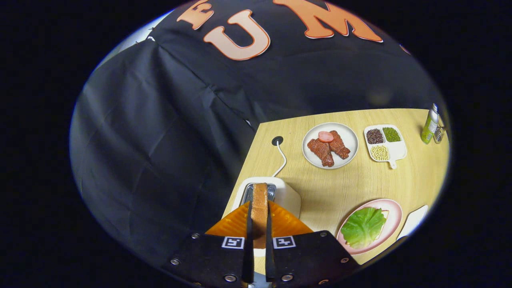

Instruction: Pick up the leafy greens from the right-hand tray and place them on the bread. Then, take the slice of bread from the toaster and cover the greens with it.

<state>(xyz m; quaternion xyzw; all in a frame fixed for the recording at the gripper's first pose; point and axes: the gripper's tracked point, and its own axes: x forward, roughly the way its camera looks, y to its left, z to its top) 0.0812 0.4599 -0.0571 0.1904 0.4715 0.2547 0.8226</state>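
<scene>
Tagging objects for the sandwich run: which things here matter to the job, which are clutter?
Job:
- bread slice, clamped between both fingers of the gripper, above the toaster
- lettuce leaf on bread on the pink plate

Clutter:
- meat plate
- divided bean dish
- green bottle
- white tray beside the pink plate

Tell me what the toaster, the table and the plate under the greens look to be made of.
Toaster: likely smooth white plastic, matte shell, with a metallic slot rim. Table: pale wood or wood-look laminate, shown by fine grain lines. Plate: pink, glossy rim, probably ceramic or melamine; the leafy greens lie on it. The gripper is shut on the bread slice standing in the toaster slot.
</scene>
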